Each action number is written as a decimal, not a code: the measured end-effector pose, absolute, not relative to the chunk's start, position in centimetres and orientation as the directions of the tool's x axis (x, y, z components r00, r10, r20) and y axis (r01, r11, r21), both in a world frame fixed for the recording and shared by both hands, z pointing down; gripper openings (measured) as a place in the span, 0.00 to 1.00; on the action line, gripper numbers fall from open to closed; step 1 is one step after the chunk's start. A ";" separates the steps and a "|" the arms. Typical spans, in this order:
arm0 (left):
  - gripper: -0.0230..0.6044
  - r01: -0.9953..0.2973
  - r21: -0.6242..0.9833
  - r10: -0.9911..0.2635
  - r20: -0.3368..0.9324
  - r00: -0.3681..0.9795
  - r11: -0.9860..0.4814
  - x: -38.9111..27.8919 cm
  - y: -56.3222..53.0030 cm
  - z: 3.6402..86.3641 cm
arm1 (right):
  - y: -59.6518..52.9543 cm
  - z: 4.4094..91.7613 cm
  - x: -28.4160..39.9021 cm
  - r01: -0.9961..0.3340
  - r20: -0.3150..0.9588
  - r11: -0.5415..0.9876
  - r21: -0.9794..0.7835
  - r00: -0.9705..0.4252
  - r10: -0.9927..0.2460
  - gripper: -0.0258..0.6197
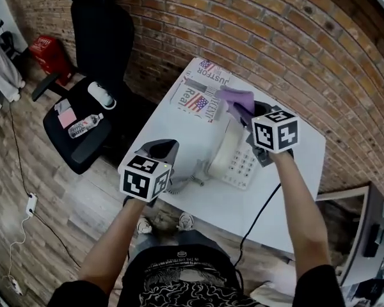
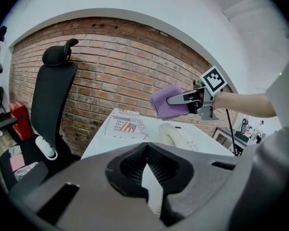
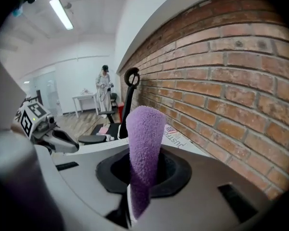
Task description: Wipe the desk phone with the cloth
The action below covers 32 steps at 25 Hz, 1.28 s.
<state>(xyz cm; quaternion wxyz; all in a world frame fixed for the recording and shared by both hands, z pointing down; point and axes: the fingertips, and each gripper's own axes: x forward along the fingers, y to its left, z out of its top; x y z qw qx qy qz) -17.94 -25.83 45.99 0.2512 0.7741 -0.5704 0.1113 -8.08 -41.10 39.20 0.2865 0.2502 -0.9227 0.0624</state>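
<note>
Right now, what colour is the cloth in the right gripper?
Plain purple; the cloth shows best in the right gripper view.

Red brick wall (image 1: 256, 24), wood floor (image 1: 25, 165), black office chair (image 1: 93, 56), white table (image 1: 288, 190).

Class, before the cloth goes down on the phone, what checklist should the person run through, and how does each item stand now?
1. Cloth gripped by the right gripper: ok, jaws shut on it.
2. Cloth touching the phone: not ok, it is held above it.
3. Left gripper free: ok, jaws together, nothing between.
4. Handset lying on the phone: ok.
5. Magazine apart from the phone: ok, it lies nearer the wall.
</note>
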 end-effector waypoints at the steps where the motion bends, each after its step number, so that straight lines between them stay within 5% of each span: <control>1: 0.05 -0.943 0.255 -0.829 0.464 0.313 -0.214 -18.1 -26.0 46.1 | -41.5 39.8 -8.5 -0.460 0.590 0.886 0.058 -0.700 -0.402 0.11; 9: 0.05 -0.973 0.213 -0.860 0.476 0.182 -0.087 -20.4 -25.8 46.2 | -43.1 45.1 -11.2 -0.114 0.786 0.989 0.092 -0.601 -0.143 0.11; 22: 0.05 -0.976 0.211 -0.865 0.499 0.055 0.060 -21.1 -23.6 47.5 | -39.6 50.9 -12.0 0.233 0.932 0.970 -0.066 -0.333 0.143 0.11; 32: 0.05 -0.973 0.212 -0.864 0.502 0.031 0.088 -20.2 -22.6 47.8 | -36.8 52.1 -11.0 0.481 0.982 0.872 -0.096 -0.095 0.161 0.11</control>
